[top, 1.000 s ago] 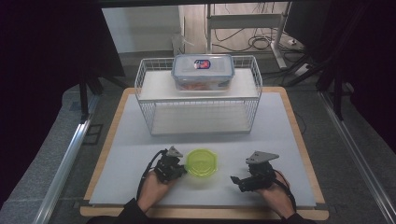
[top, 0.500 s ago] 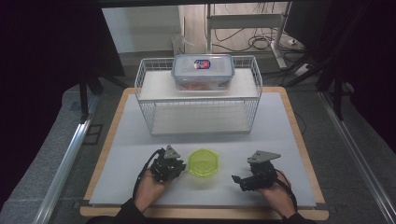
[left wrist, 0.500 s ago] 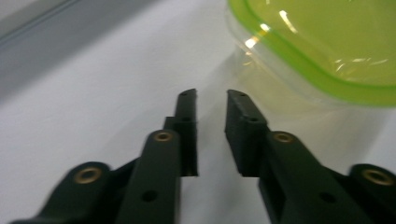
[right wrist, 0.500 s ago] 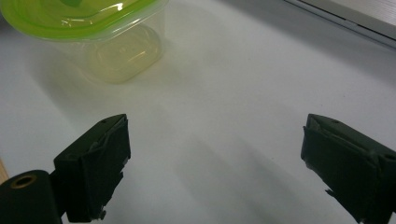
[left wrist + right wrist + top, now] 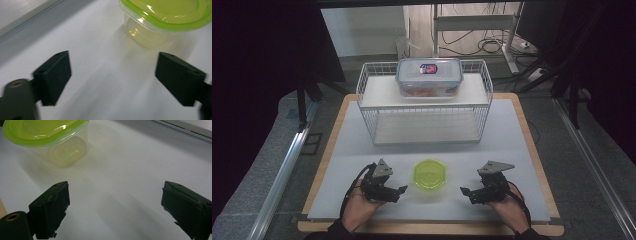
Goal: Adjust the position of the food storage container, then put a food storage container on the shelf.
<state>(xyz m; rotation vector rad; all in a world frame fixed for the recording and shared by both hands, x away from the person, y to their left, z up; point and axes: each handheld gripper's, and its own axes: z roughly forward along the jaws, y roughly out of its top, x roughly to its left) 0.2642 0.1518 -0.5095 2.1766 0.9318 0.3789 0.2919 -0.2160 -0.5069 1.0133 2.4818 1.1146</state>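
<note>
Tub (image 5: 429, 174) w/ green lid sits on mat (image 5: 512, 145), betw. both grippers, touching neither. Left gripper (image 5: 398, 192): jaws have just been opening, nothing betw. them. Right gripper (image 5: 466, 193): jaws apart, empty, flanking for a two-sided approach.

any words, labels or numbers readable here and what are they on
No text can be read.
The lidded clear box on top of the wire rack has a red, white and blue sticker on its lid: too small and blurred to read.
The green-lidded container: no print visible.
</note>
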